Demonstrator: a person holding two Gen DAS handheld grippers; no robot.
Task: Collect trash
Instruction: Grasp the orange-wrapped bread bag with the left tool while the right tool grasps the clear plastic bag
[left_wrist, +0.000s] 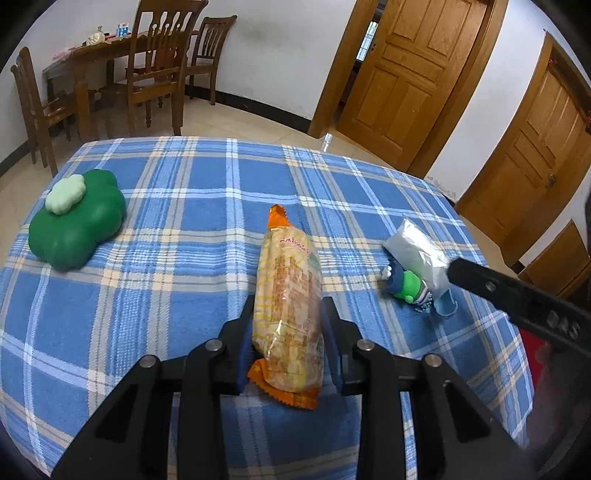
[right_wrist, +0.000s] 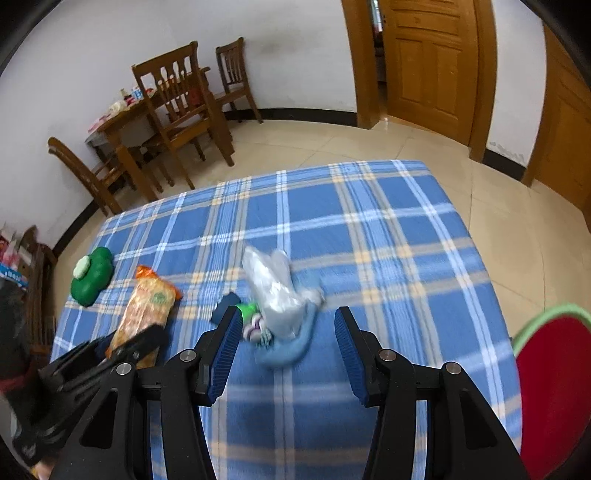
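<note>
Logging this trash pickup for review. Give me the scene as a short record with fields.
surface: table under a blue plaid cloth
left gripper: closed on the orange snack wrapper, pads against both sides
right gripper: open, above the silver packet, not touching it
beside the silver packet: small green and blue toy
far left of the cloth: green flower-shaped container, untouched
right edge, right wrist view: red item with green rim, identity unclear

Cloth bare beyond green case (left_wrist: 75, 218) and wrappers (left_wrist: 286, 306).
</note>
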